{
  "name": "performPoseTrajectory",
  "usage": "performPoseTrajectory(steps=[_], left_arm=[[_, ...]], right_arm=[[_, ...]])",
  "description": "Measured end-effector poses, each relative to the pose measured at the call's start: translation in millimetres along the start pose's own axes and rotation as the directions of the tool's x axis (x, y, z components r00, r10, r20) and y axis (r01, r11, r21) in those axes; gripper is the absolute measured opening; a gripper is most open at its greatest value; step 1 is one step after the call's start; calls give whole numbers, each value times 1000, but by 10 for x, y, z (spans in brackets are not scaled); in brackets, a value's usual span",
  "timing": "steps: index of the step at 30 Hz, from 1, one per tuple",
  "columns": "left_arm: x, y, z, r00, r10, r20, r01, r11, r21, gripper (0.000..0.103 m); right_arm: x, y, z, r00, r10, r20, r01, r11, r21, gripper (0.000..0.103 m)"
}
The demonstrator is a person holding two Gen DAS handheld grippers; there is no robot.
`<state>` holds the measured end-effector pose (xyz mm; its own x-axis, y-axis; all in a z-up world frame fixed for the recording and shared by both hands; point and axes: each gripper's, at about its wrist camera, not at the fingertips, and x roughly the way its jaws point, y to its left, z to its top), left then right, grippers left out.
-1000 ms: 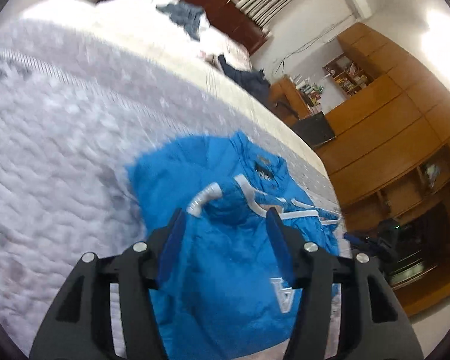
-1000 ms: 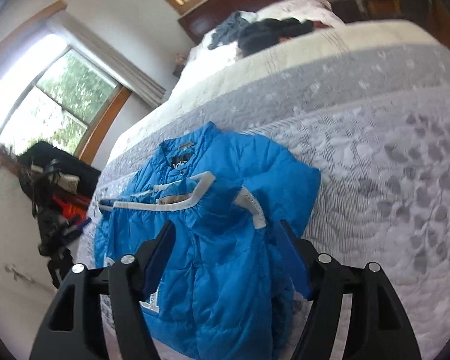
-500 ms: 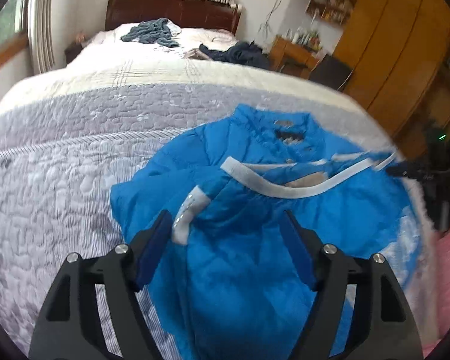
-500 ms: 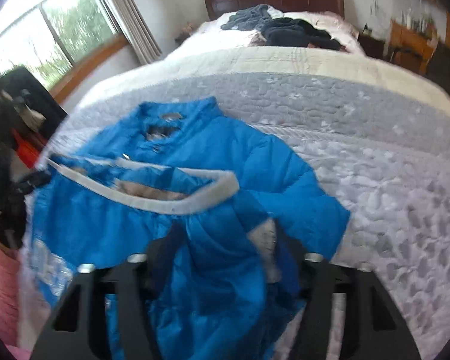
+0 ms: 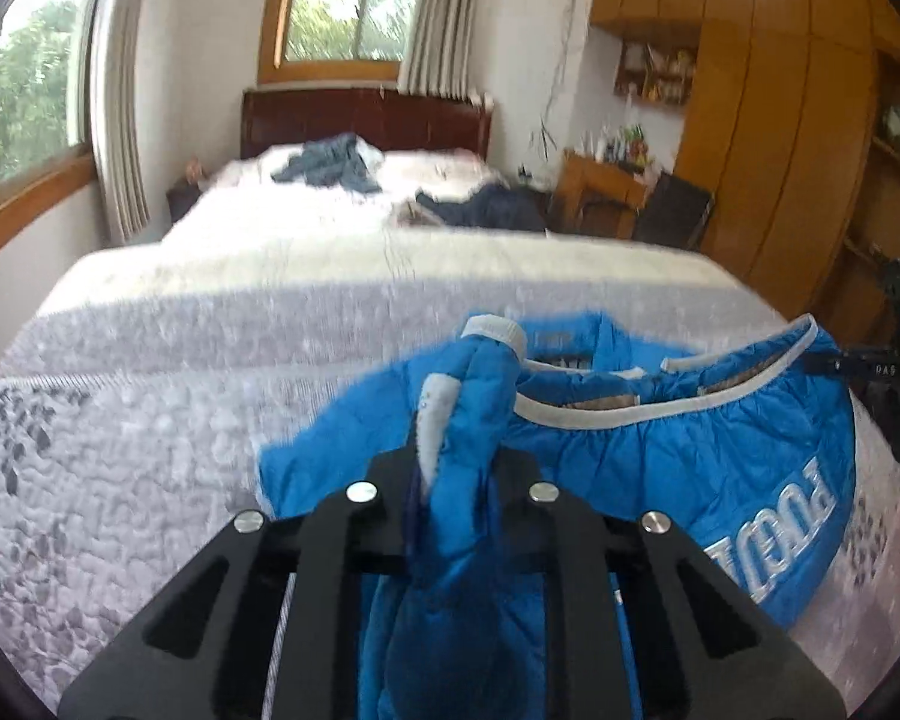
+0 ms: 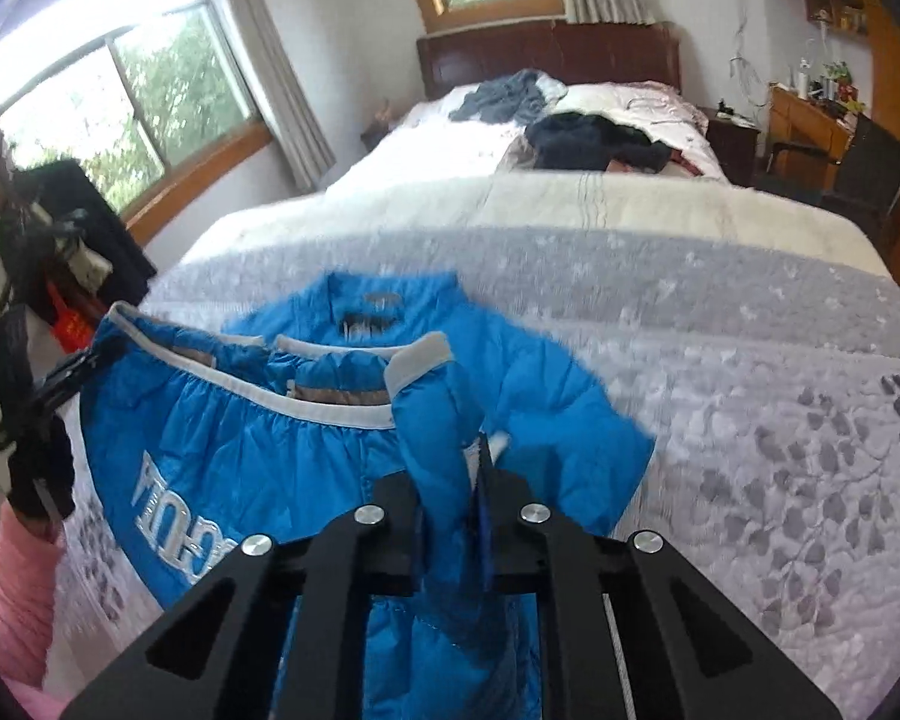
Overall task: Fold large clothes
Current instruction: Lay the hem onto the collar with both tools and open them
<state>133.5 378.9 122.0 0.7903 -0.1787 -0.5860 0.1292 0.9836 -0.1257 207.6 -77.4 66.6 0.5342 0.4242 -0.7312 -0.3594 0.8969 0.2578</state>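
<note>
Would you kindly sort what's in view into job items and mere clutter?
Job: blue jacket, left tongs and right tongs, both shut on it.

Lying about: grey garment, dark clothes, black chair.

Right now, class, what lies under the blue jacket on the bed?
Under the blue jacket lies the grey quilted bedspread, showing all around it. The patch directly beneath is covered, so anything there cannot be seen.

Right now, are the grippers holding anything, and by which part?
Both hold the blue jacket: the left gripper and the right gripper each pinch a bunched, white-trimmed sleeve end.
</note>
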Motion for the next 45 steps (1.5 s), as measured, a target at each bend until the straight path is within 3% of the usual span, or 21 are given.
performPoseTrajectory(steps=[6, 12, 16, 21, 27, 33, 39, 45], left_arm=[[269, -5, 519, 998, 47, 37, -46, 999, -27, 15], [925, 48, 611, 994, 83, -68, -87, 995, -49, 15], [1328, 157, 502, 982, 106, -156, -117, 991, -61, 17], [1757, 351, 274, 954, 110, -279, -142, 985, -97, 25], [1892, 555, 169, 942, 78, -327, -140, 975, -170, 42], [1574, 687, 184, 951, 65, -301, -140, 962, -236, 44], [764, 528, 123, 980, 44, -195, -83, 976, -199, 56], [168, 291, -216, 986, 57, -159, -80, 986, -147, 59]], right_arm=[[40, -131, 547, 998, -6, 58, 1, 997, 81, 13], [560, -377, 780, 1000, -5, -6, 6, 986, 165, 13], [934, -552, 750, 998, -21, -62, 34, 978, 204, 13], [1372, -735, 595, 988, -39, -146, 75, 966, 248, 14], [1623, -842, 409, 985, -18, -173, 71, 951, 302, 19], [1300, -826, 384, 991, -25, -128, 63, 952, 301, 32], [779, -722, 205, 996, 17, -92, 8, 963, 268, 46], [485, -645, -207, 991, 38, -127, -4, 966, 258, 55]])
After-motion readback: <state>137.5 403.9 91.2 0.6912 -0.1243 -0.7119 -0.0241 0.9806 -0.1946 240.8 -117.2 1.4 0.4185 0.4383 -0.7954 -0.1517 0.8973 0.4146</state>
